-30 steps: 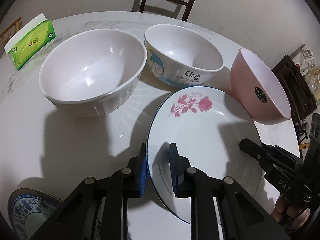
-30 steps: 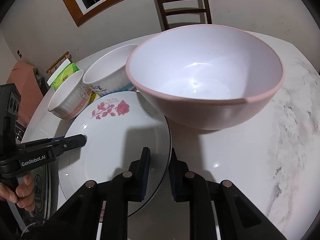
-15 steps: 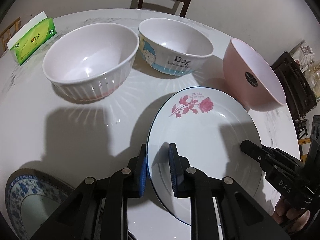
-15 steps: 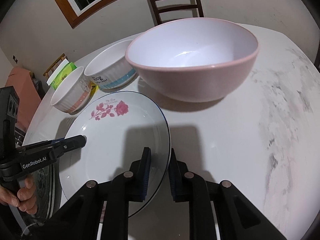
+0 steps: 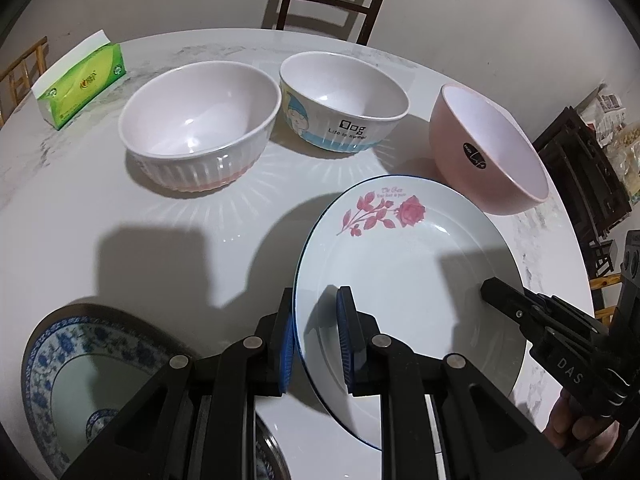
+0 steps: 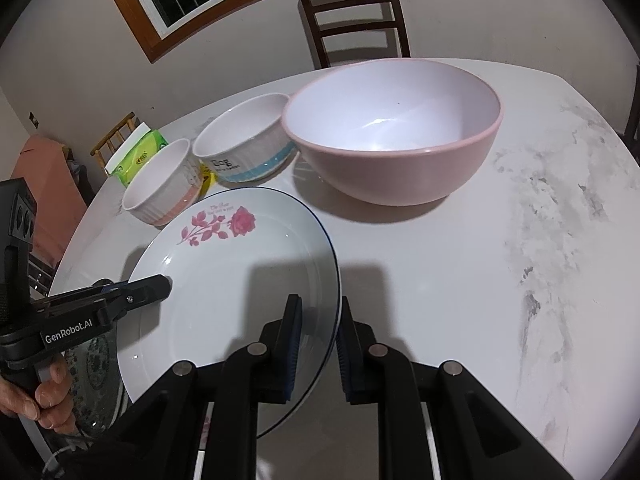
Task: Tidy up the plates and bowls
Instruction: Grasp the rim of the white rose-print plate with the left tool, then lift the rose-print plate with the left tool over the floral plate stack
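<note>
Rose plate (image 5: 404,280) still clamped by left gripper (image 5: 316,344) and right gripper (image 6: 318,348), bowls now farther off

Blue-patterned plate (image 5: 92,364) cut by the left wrist view's bottom edge and partly hidden under the gripper frame; rose plate (image 5: 404,280) near rim hidden behind fingers (image 5: 350,344); small script above rose unreadable.

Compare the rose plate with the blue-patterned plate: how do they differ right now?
The rose plate is white with a pink rose and a thin dark rim line; the blue plate carries a blue floral band. The rose plate is clamped at opposite edges by the left tool and right tool; nothing grips the blue plate. The rose plate shows whole; the blue plate is cut off by the frame. Both are round and empty.
</note>
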Demonstrator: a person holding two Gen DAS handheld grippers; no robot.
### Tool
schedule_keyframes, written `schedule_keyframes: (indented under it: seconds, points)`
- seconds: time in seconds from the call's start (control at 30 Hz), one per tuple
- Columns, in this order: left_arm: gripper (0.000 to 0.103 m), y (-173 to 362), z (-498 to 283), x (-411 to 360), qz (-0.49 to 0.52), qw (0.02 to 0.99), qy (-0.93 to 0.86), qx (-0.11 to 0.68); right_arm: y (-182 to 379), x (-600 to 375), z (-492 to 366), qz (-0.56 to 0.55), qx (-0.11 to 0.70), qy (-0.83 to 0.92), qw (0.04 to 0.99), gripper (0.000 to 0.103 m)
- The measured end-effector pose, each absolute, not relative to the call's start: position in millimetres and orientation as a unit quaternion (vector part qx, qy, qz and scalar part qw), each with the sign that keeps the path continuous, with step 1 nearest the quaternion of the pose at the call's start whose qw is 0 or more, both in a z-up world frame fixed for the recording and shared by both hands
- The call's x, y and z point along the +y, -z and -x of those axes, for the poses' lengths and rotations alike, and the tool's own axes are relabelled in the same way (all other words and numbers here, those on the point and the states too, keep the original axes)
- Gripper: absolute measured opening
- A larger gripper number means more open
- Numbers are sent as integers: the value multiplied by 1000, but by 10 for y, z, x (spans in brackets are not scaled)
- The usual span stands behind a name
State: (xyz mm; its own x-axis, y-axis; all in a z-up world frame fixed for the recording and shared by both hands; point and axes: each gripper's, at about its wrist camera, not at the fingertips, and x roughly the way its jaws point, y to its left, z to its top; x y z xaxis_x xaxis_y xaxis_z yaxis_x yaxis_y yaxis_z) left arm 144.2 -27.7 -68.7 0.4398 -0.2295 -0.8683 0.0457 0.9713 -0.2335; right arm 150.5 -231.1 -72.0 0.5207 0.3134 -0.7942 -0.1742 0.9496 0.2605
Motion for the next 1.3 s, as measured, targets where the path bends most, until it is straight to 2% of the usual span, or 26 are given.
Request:
schedule_keyframes:
  seconds: [0.83, 1.3]
  points:
    - [16, 358, -764, 398, 130, 860, 41, 492, 309, -1687, -979, -45, 439, -188, 877, 16]
    - [16, 301, -302, 977, 154, 864, -5, 479, 309, -1081, -702, -30, 443, -232, 865, 16]
